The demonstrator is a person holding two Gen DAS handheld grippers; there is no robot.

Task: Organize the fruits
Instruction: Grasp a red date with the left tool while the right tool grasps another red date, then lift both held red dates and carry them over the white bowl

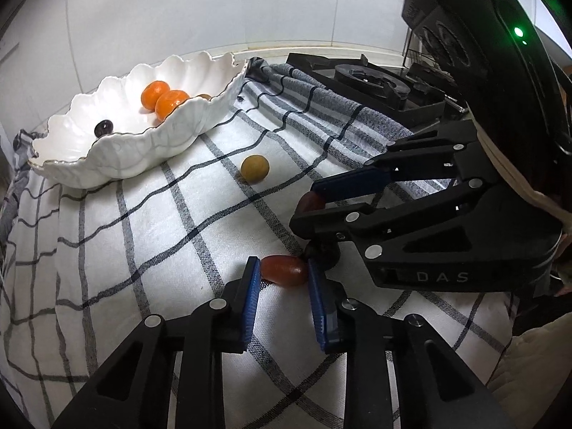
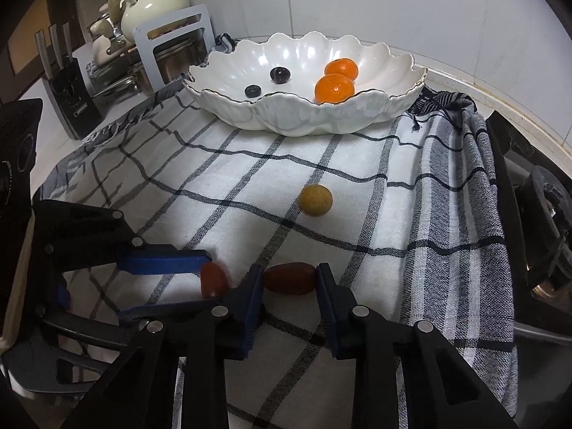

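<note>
- already in the scalloped bowl (image 2: 364, 114): two oranges (image 2: 334, 88), two dark berries (image 2: 279, 74).
- clamped on a red date each: left tool (image 1: 284, 272), right tool (image 2: 289, 279).
- left loose on the tabletop cloth (image 2: 221, 193): one tan round fruit (image 2: 315, 200).

Two close, downward-tilted wrist views; shared checked cloth (image 1: 161, 250) and bowl (image 2: 307, 121)

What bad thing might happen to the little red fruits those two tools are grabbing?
1. The left tool and right tool work very close together, so they might bump.
2. Each smooth, oval red fruit is pinched only at its ends, so it could squirt out and roll across the checked white cloth.
3. Squeezing harder may bruise them.
</note>
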